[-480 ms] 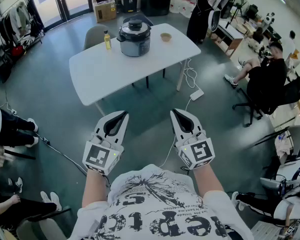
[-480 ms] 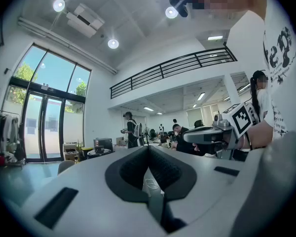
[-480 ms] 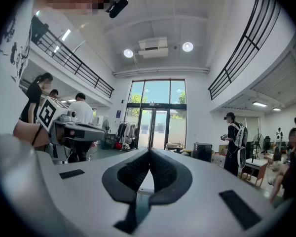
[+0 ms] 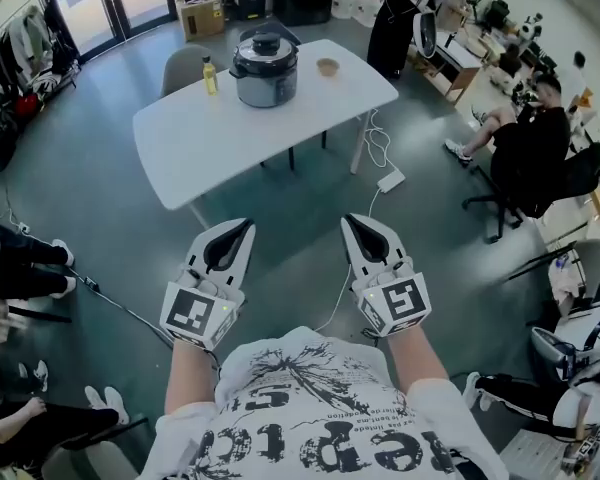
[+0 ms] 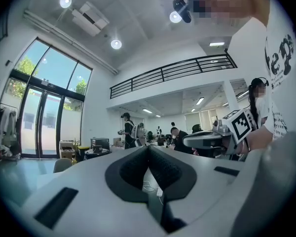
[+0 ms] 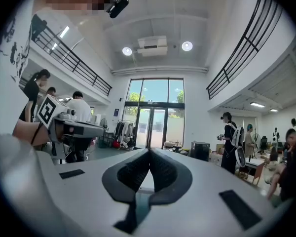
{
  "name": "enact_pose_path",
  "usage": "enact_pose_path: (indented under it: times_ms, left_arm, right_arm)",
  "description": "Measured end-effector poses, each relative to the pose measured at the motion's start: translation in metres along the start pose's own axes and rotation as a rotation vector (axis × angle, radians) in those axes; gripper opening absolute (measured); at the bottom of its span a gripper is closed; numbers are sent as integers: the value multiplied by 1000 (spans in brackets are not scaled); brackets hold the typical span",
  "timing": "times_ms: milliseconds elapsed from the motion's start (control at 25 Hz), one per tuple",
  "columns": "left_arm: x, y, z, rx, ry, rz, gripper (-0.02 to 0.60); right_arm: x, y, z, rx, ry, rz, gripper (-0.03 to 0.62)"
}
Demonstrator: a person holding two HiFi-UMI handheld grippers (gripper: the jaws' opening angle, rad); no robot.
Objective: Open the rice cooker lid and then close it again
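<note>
Head view: cooker [image 4: 265,68] far beyond jaws

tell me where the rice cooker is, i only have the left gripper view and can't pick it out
observer: In the head view the rice cooker stands on the white table ahead of the person, with its lid down.
operator: anything next to it
observer: A yellow bottle stands to its left in that view and a small bowl to its right, both apart from it.
operator: and the right gripper
observer: The right gripper is shut, its fingers together with nothing between them.
</note>
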State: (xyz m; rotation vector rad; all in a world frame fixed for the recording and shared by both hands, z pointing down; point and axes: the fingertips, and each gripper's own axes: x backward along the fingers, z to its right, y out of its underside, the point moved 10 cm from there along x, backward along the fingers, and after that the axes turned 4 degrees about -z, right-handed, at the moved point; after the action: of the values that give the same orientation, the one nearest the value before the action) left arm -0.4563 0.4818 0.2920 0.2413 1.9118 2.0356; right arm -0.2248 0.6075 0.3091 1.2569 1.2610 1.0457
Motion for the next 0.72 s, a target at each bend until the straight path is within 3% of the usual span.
enact_pose_path:
  times_ms: [320, 360, 400, 440, 520, 720]
  left_arm:
    - [19, 15, -39, -11, 43, 23, 14]
    - [21, 18, -46, -13, 46, 20, 14]
    - [23, 22, -53, -18, 49, 2, 14]
    - [24, 25, -59, -19, 48, -16, 14]
    - [25, 28, -71, 0, 40, -16, 14]
    - [12, 29, -94, 35, 12, 23, 14]
  right_arm:
    - [-28, 6, -34, -120, 40, -6, 23]
    - [-36, 8, -37, -136, 35, -4, 139]
    - [-44, 9, -40, -155, 27, 7, 364]
    - [-52, 10, -42, -170, 25, 23, 536]
    - [-63, 8, -42, -167, 47, 39, 598]
    - [-92, 1, -28, -102, 67, 23, 597]
